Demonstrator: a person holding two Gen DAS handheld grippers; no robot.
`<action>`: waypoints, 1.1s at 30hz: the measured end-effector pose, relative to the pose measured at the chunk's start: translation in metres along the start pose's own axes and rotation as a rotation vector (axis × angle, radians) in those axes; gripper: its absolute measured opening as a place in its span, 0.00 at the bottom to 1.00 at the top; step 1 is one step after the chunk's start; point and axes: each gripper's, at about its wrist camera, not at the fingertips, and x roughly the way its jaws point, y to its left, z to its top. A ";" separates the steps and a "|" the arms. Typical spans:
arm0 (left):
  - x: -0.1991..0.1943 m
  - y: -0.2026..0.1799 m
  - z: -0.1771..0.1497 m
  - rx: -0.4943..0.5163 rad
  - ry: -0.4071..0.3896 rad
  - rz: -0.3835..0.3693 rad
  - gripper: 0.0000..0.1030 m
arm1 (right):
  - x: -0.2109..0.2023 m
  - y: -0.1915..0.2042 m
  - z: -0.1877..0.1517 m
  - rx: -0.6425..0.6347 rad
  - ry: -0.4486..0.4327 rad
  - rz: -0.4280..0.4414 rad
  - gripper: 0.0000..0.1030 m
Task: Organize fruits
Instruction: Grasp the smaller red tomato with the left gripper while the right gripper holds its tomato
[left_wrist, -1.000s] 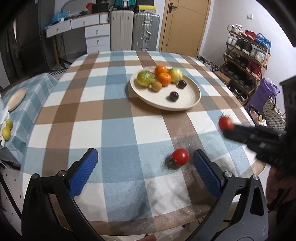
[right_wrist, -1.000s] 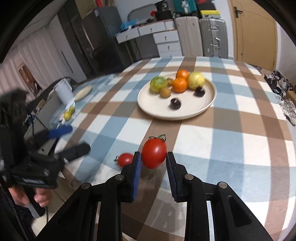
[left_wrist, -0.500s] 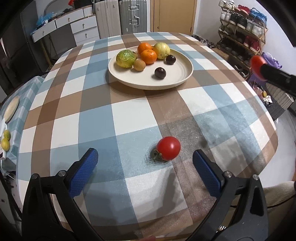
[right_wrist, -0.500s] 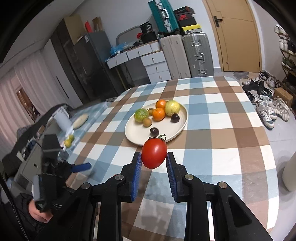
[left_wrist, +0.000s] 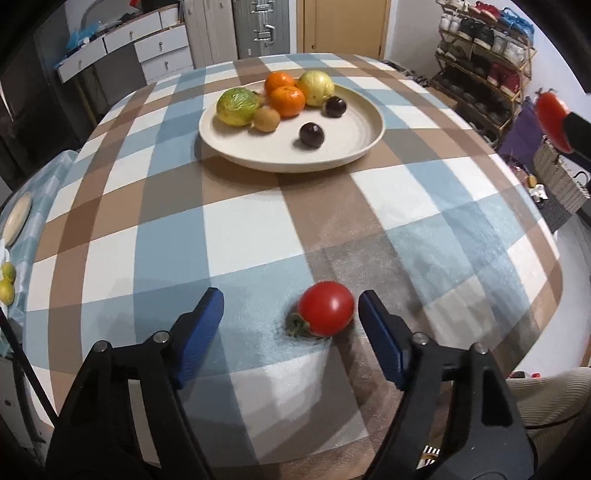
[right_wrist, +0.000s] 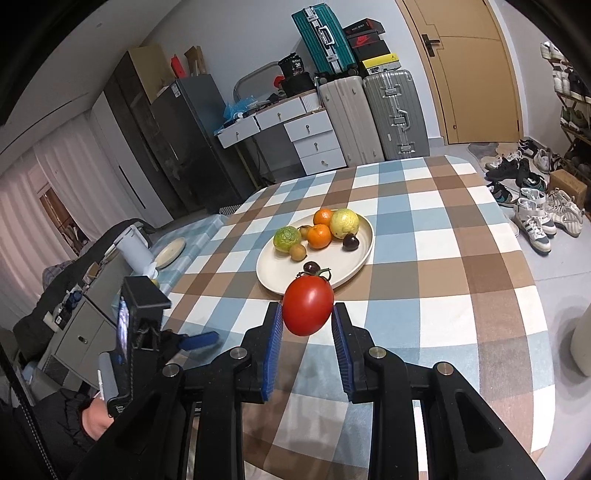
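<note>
A small red tomato (left_wrist: 327, 308) lies on the checked tablecloth near the front edge. My left gripper (left_wrist: 289, 299) hangs over it with its jaws closing. The tomato sits between them, close to the right finger (left_wrist: 373, 317) and well apart from the left one. My right gripper (right_wrist: 307, 308) is shut on a larger red tomato (right_wrist: 307, 299), held in the air above the table; that tomato (left_wrist: 550, 114) also shows at the right edge of the left wrist view. Further back, a cream plate (left_wrist: 354, 147) carries a green fruit, two oranges, a yellow fruit, a kiwi and two dark plums.
The round table's edge (left_wrist: 554, 258) curves close on the right and front. A shoe rack (left_wrist: 480, 55) stands to the right. Suitcases (right_wrist: 369, 118) and white drawers (right_wrist: 314, 136) line the back wall. A low side table holds a small plate (left_wrist: 16, 221) and lemons (left_wrist: 7, 284).
My left gripper has come down and forward over the small tomato, and its jaws have narrowed around it. My right gripper has lifted its tomato higher above the table.
</note>
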 end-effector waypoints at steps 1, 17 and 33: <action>0.000 0.000 0.000 -0.003 -0.001 -0.001 0.68 | 0.001 0.000 0.000 -0.001 0.001 0.002 0.27; -0.004 0.018 -0.009 -0.055 0.039 -0.144 0.25 | 0.005 0.001 -0.004 -0.003 0.020 0.008 0.27; -0.027 0.027 0.001 -0.080 -0.004 -0.214 0.25 | 0.044 -0.027 -0.028 0.061 0.222 -0.038 0.29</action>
